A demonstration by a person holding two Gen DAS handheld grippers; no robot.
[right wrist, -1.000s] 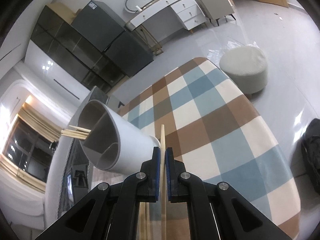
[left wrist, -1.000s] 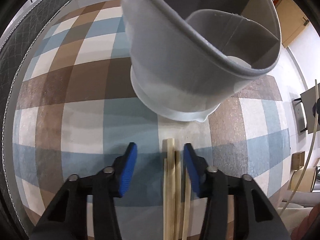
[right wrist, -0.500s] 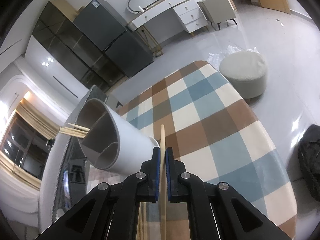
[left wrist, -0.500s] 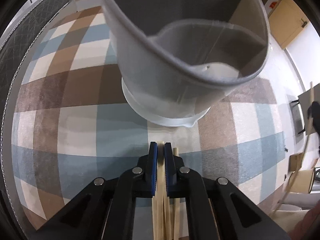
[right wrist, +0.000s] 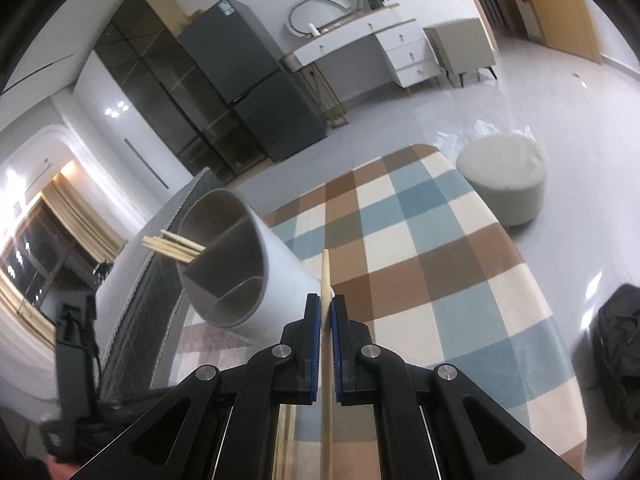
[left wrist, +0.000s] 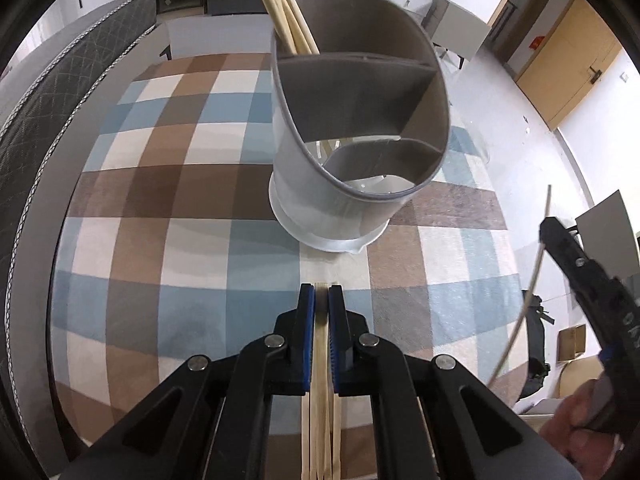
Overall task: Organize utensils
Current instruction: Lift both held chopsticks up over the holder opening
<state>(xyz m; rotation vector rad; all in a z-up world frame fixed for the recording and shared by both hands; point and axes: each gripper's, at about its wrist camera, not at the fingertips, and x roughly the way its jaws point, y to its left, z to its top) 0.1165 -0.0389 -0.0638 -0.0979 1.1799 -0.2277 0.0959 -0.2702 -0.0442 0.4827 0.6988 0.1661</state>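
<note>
Ahead of the closed jaws stands a grey matt plastic utensil holder (left wrist: 316,184) with smooth divider walls, on a checked blue, brown and cream cloth (left wrist: 168,240) of soft, short nap. Between the blue rubbery-looking pads (left wrist: 307,336) lie pale bare-wood chopsticks (left wrist: 320,400), unvarnished and dull. The gripper arms are black plastic with shiny metal pins.

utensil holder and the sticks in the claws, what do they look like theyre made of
Utensil holder: probably moulded plastic, matte grey; smooth thin walls and dividers, with a paler, glossier base.
Sticks: likely bamboo or light wood, pale tan, unvarnished-looking; thin, straight, slightly tapered like chopsticks.
</note>
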